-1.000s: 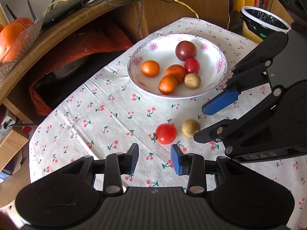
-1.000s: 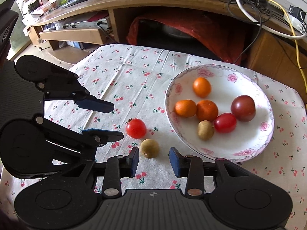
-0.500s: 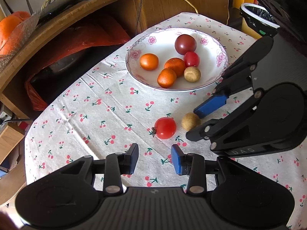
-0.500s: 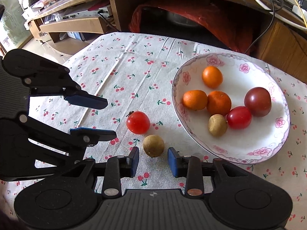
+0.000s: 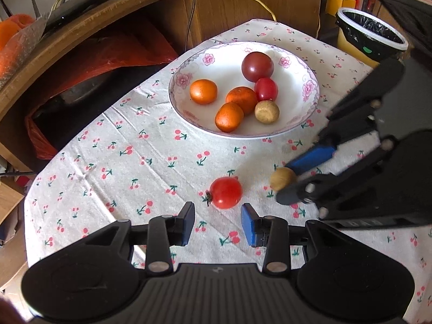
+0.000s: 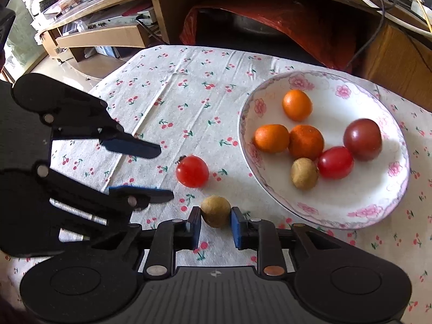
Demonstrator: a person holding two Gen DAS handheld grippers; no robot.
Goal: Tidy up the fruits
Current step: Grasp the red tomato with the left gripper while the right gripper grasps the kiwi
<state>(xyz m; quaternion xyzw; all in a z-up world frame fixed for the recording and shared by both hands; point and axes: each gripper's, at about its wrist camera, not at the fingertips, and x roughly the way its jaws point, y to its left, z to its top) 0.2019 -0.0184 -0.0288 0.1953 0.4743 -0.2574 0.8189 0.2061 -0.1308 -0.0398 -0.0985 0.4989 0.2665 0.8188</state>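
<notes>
A brown kiwi-like fruit [image 6: 215, 211] lies on the cherry-print cloth between the blue pads of my right gripper [image 6: 215, 225], whose jaws sit close on both sides; it also shows in the left wrist view [image 5: 282, 179]. A red tomato [image 5: 225, 192] lies just ahead of my open, empty left gripper [image 5: 217, 224], and shows in the right wrist view [image 6: 192, 171]. A flowered white plate [image 5: 310, 91] holds three oranges, a red tomato, a dark plum-coloured tomato and a brown fruit.
A wooden shelf unit with cables [image 5: 135, 2] curves behind the table, with red plastic [image 5: 108, 62] under it. A bin with a black liner [image 5: 370, 37] stands at the far right. The table edge drops off at the left [image 5: 27, 194].
My right gripper has moved forward until the brown fruit sits between its pads, and the jaws have narrowed around it. My left gripper has come closer to the red tomato.
</notes>
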